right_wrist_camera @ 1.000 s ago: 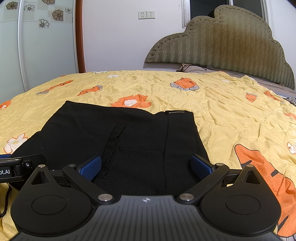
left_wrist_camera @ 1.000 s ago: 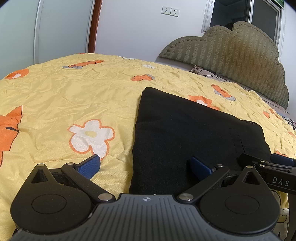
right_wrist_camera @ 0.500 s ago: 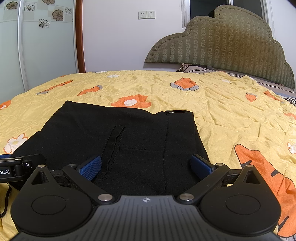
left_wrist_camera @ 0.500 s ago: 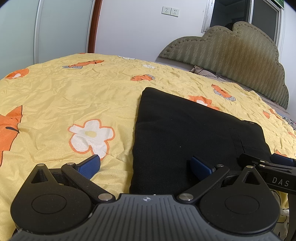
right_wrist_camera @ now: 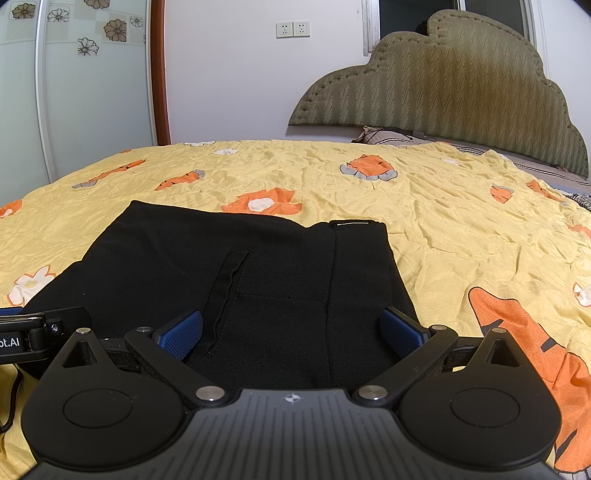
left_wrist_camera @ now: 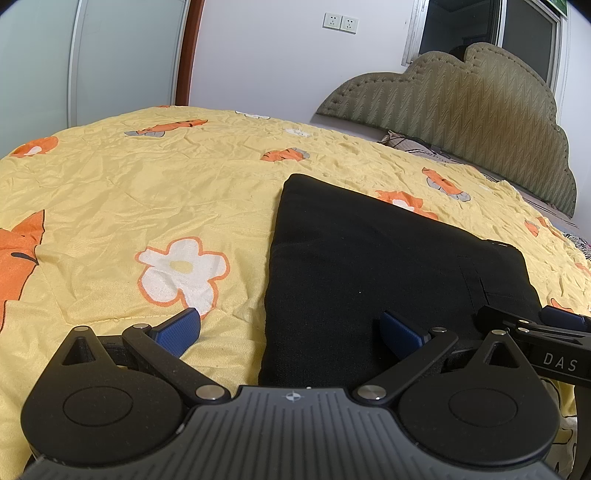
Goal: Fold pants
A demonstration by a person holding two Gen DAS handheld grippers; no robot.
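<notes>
Black pants (right_wrist_camera: 236, 280), folded into a flat rectangular stack, lie on the yellow flowered quilt (right_wrist_camera: 461, 221) of the bed, filling the near centre of the right wrist view; the waistband corner with a pale tab sits at 1 o'clock of the stack, a slit pocket near its middle. In the left wrist view the pants (left_wrist_camera: 369, 266) occupy the 3 o'clock half, their left edge running from 12 toward 6 o'clock.

Right gripper (right_wrist_camera: 291, 332): blue fingers (right_wrist_camera: 181, 334) spread wide apart, gripping nothing, poised over the near edge of the pants. Left gripper (left_wrist_camera: 291, 332): fingers (left_wrist_camera: 177, 330) likewise spread and empty, one over the quilt beside a white flower print (left_wrist_camera: 184, 269), the other over the pants.

Beyond the quilt, at 1 o'clock, stands an olive padded headboard (right_wrist_camera: 461, 88); wall sockets (right_wrist_camera: 293, 29) sit at 12 o'clock, a sliding wardrobe door (right_wrist_camera: 74, 92) at 10 o'clock.
</notes>
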